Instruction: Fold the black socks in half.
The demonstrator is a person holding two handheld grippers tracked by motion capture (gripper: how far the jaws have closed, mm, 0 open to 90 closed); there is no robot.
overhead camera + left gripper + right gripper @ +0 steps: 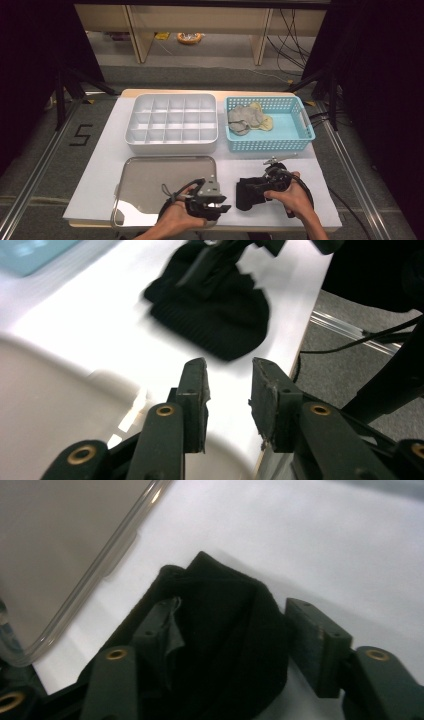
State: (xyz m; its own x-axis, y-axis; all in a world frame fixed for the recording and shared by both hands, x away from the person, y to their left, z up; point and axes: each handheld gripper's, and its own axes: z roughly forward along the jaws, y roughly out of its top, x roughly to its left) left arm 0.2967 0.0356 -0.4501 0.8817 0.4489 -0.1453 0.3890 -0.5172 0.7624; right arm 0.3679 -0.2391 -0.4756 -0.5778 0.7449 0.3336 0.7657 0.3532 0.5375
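- risk of the grip slipping: my right hand-held gripper (230, 635) has its jaws set around a bundled black sock (225, 645), the left pad tucked into a fold and the right pad touching the knit edge. i cannot tell whether the pads truly press or only bracket it, so if i lift now the soft cloth could sag out and drop.
- risk of unrolling: the sock looks loosely folded, with a flap standing up near the left pad. a pull from one side might open the bundle rather than move it whole.
- risk of collision: my left hand-held gripper (229, 390) has its jaws parted with nothing between them, pointing toward the sock from just over the corner of the metal tray (150, 175). if it reaches in carelessly it could knock my right hand-held gripper or push the sock toward the near table (110, 130) edge.
- where the sock lies: in the high view it rests on the white table to the right of the tray, in front of the blue basket (300, 135), directly at my right hand-held gripper and a short way ahead of the left one.
- farther back: a white divided box (172, 122) sits behind the tray, well apart from the sock.
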